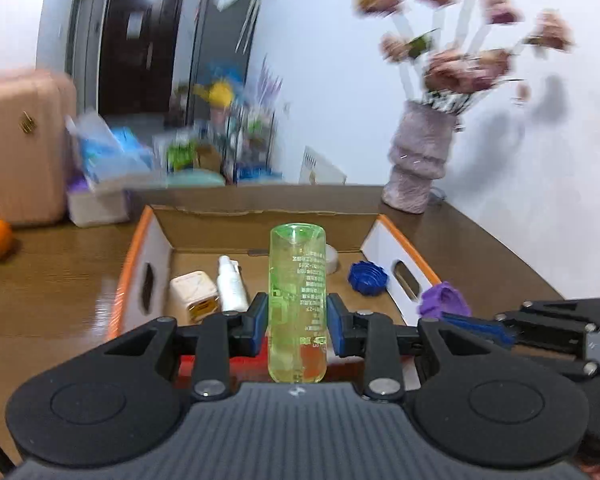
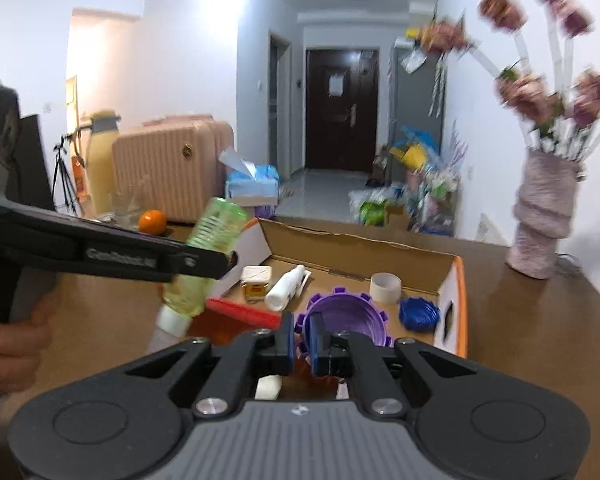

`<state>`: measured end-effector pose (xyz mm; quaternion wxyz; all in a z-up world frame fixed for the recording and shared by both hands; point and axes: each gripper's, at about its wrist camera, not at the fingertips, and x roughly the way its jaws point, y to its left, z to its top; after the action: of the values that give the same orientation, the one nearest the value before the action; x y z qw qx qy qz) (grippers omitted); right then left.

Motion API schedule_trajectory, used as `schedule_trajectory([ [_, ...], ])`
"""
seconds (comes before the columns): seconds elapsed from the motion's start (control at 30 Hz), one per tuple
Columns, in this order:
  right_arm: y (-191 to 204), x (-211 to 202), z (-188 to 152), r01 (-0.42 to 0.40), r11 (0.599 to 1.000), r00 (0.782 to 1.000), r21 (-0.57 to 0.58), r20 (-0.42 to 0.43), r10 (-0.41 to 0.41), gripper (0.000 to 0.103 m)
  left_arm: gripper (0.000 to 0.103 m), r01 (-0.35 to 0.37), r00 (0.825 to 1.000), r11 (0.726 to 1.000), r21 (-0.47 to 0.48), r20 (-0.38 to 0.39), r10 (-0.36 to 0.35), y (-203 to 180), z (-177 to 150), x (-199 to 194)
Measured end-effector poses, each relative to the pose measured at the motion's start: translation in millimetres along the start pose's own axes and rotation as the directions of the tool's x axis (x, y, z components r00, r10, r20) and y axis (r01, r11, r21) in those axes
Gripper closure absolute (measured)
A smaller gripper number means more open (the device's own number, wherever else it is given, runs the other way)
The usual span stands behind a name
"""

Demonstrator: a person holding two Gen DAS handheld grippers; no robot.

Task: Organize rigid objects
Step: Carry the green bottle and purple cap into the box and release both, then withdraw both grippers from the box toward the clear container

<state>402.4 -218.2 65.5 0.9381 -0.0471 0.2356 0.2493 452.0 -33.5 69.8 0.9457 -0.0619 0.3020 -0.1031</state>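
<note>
Both wrist cameras look forward and slightly down, close over the cardboard box (image 1: 260, 222), which both views share.

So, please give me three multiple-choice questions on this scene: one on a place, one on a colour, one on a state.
1. Where does the blue ridged lid lie?
A. in the cardboard box
B. beside the vase
C. on the suitcase

2. What colour is the bottle in the left tool?
A. red
B. green
C. white

3. What is the right tool doing?
A. stands open
B. grips the purple gear-rimmed cup
C. grips the orange

Key: 1 A, it sits on the box floor; 2 B, clear green plastic; 3 B, its pads pinch the cup's rim.
</note>
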Motion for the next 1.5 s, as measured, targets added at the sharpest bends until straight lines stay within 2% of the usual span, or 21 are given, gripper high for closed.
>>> schedule_trajectory([
  [0.13, -26.7, 82.2, 35.5, -0.027, 0.999, 0.991, -0.029, -0.132, 0.023, 0.096, 0.072, 0.032, 0.993, 0.999, -0.035, -0.116, -0.036, 17.1, 25.2, 81.0],
  [0.23, -39.3, 138.8, 49.1, -0.025, 0.998, 0.974, -0.063, -0.225, 0.011, 0.096, 0.071, 0.003, 0.982, 0.997, -0.074, -0.19, -0.018, 28.0, 34.4, 128.7],
  [0.3, -46.1, 173.3, 52.9, 0.01, 0.996, 0.962, -0.091, -0.27, -0.034, 0.093, 0.07, -0.024, 0.977, 0.992, -0.123, -0.211, -0.003, 38.5, 38.3, 152.9],
  [0.37, -52.4, 199.8, 54.0, 0.044, 0.994, 0.952, -0.102, -0.298, -0.073, 0.081, 0.058, -0.041, 0.981, 0.995, -0.092, -0.194, 0.022, 42.4, 38.4, 161.0],
  [0.4, -55.2, 207.8, 53.1, 0.06, 0.993, 0.95, -0.097, -0.301, -0.087, 0.065, 0.048, -0.029, 0.98, 0.995, -0.097, -0.2, 0.009, 44.1, 37.6, 163.0],
  [0.43, -59.2, 214.0, 52.8, 0.065, 0.995, 0.949, -0.078, -0.305, -0.086, 0.057, 0.039, 0.003, 0.978, 0.993, -0.116, -0.206, -0.027, 46.7, 36.4, 163.4],
  [0.5, -65.1, 215.8, 51.8, 0.055, 0.998, 0.954, -0.04, -0.294, -0.065, 0.052, 0.024, -0.008, 0.982, 0.992, -0.126, -0.189, -0.016, 50.3, 34.7, 160.2],
  [0.53, -68.0, 216.3, 51.5, 0.055, 0.998, 0.953, -0.023, -0.298, -0.059, 0.05, 0.024, -0.003, 0.982, 0.993, -0.122, -0.186, -0.02, 51.4, 34.3, 159.2],
  [0.63, -74.5, 212.2, 50.0, 0.049, 0.999, 0.957, 0.021, -0.289, -0.041, 0.05, 0.022, 0.003, 0.98, 0.99, -0.138, -0.199, -0.03, 54.4, 35.6, 160.9],
  [0.87, -71.4, 187.9, 56.8, 0.1, 0.994, 0.963, -0.037, -0.248, -0.106, 0.048, 0.021, -0.042, 0.982, 0.994, -0.106, -0.19, 0.021, 49.6, 40.5, 135.0],
  [0.97, -72.1, 160.0, 65.5, 0.114, 0.993, 0.967, -0.039, -0.226, -0.12, 0.045, 0.018, -0.049, 0.985, 0.994, -0.096, -0.167, 0.033, 52.1, 47.1, 102.9],
  [1.03, -71.5, 138.1, 71.1, 0.128, 0.991, 0.97, -0.04, -0.203, -0.133, 0.039, 0.013, -0.078, 0.988, 0.994, -0.071, -0.142, 0.067, 51.9, 47.4, 77.3],
  [1.13, -68.3, 100.7, 74.9, 0.141, 0.989, 0.975, -0.043, -0.168, -0.146, 0.035, 0.012, -0.115, 0.985, 0.993, -0.022, -0.131, 0.111, 50.8, 41.2, 40.6],
  [1.33, -52.2, 30.0, 66.3, 0.163, 0.985, 0.979, -0.047, -0.118, -0.168, 0.031, 0.007, -0.157, 0.983, 0.987, 0.017, -0.088, 0.158, 44.9, 25.0, -29.6],
  [1.5, -32.7, -16.0, 55.1, 0.176, 0.983, 0.982, -0.045, -0.059, -0.178, 0.026, 0.003, -0.19, 0.982, 0.98, 0.064, 0.001, 0.19, 29.7, 6.0, -84.3],
])
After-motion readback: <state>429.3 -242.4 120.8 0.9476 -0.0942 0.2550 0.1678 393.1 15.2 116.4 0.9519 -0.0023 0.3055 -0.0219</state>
